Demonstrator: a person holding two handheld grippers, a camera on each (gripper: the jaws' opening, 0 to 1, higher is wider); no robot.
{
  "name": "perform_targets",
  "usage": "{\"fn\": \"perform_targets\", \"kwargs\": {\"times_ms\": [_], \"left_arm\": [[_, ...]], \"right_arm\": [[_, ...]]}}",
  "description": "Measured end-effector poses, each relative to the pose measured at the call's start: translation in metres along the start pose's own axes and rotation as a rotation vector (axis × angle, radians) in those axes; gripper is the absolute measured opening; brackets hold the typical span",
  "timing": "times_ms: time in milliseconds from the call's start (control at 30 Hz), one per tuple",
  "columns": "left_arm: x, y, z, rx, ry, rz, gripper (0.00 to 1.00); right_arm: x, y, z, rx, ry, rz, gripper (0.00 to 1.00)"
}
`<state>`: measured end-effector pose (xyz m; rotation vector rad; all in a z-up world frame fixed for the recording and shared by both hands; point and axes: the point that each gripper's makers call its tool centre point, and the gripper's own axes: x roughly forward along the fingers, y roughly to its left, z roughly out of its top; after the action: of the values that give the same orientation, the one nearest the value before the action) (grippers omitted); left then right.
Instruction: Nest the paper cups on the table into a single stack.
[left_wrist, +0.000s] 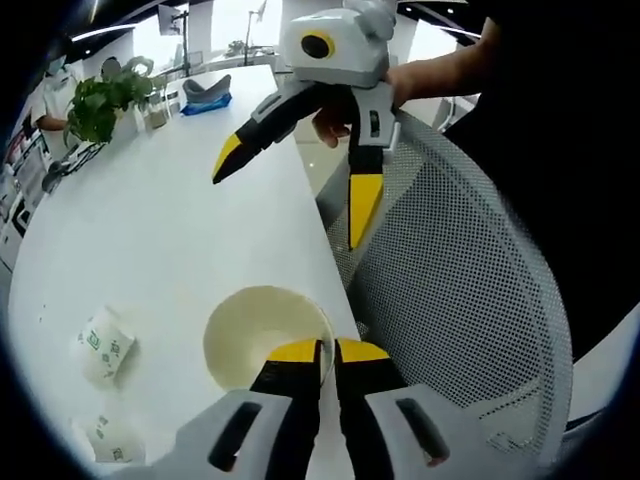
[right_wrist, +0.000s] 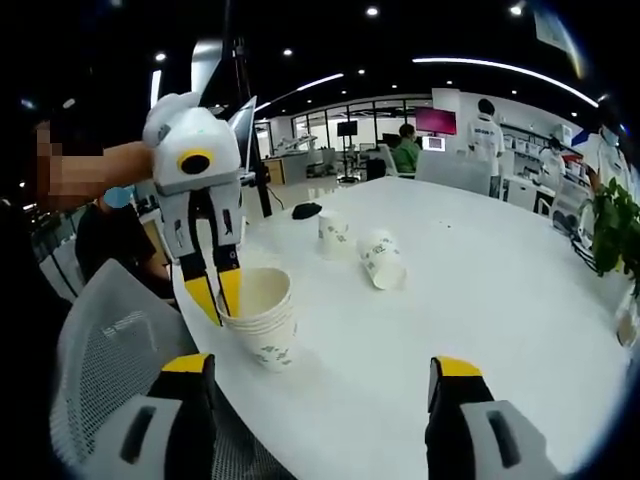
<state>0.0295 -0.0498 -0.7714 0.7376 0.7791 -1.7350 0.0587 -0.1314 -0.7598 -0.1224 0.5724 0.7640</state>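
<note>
I see the white counter (right_wrist: 480, 300) running wide under both views, with a grey mesh chair (left_wrist: 470, 300) pushed against its near edge. Near that edge stands the stack (right_wrist: 262, 320) of white paper cups with small green print, several rims showing one inside another; it sits upright and its mouth is open and cream-coloured inside. In the left gripper view the same stack (left_wrist: 255, 335) sits right at my left tongs (left_wrist: 328, 352), whose yellow tips are clenched on its rim. From the right gripper view, those left tongs (right_wrist: 219, 290) grip the near side of the top rim. My right tongs (right_wrist: 325, 370) are released, jaws spread wide, hanging above the counter well apart from the stack. Two more cups remain loose farther out: one upright (right_wrist: 333, 235), one on its side (right_wrist: 382, 262) just beside it. A green plant (left_wrist: 100, 100) stands far down the counter.
</note>
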Motion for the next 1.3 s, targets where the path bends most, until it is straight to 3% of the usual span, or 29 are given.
{"fn": "perform_targets", "kwargs": {"times_ms": [500,867,1300], "left_arm": [[0.003,-0.001,0.000,-0.011,0.001,-0.006,0.03],[0.000,-0.003,-0.001,-0.010,0.004,0.026,0.07],[-0.022,0.001,0.002,-0.064,-0.070,0.083,0.11]], "right_arm": [[0.000,0.000,0.000,0.006,0.001,-0.001,0.88],[0.000,0.002,0.002,0.006,-0.009,-0.001,0.89],[-0.001,0.001,0.005,0.005,-0.020,-0.006,0.91]]}}
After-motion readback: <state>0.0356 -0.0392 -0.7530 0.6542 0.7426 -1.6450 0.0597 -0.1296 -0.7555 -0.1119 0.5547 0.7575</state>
